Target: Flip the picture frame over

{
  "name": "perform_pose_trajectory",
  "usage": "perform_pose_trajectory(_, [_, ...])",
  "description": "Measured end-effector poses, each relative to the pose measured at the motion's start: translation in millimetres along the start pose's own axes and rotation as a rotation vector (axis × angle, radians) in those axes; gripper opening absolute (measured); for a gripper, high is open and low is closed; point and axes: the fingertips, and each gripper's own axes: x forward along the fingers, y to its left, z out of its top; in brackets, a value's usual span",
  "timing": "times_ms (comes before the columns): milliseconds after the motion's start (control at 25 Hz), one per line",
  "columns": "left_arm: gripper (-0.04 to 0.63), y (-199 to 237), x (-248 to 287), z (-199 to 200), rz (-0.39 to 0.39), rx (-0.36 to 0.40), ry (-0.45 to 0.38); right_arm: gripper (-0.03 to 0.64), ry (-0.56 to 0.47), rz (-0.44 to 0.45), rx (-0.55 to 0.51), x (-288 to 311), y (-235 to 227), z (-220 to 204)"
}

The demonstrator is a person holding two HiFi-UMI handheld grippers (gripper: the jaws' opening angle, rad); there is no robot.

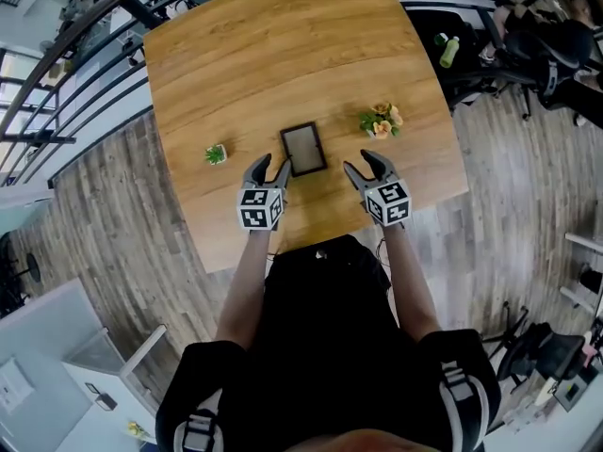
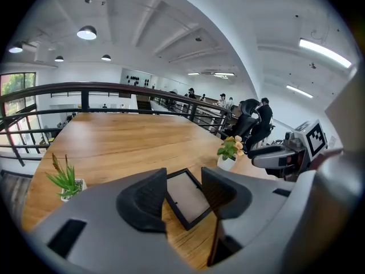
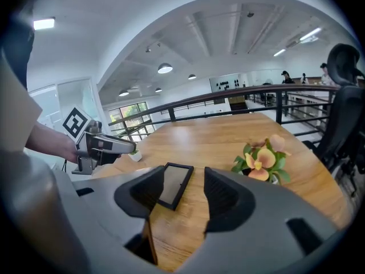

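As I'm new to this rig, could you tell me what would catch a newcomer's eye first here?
A dark picture frame lies flat on the wooden table, near the person's edge. The left gripper and the right gripper flank it, both open and empty, neither closed on it. A small green plant sits to the frame's left and a pot of flowers to its right.

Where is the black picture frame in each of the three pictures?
Head view: the black rectangular picture frame lies flat on the wooden table, just above the picture's centre.
Left gripper view: it sits low in the middle.
Right gripper view: it sits low, just left of centre.
Shared landmark: the orange-flowered pot plant stands to the frame's right in all three.
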Motion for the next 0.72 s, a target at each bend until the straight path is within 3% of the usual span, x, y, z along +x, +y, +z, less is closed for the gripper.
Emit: perform_pose_trajectory(720, [0.206,27,25,-35,-0.011,-0.018,0.094,0.230,0.040,0.031,0.031,48,19,-16])
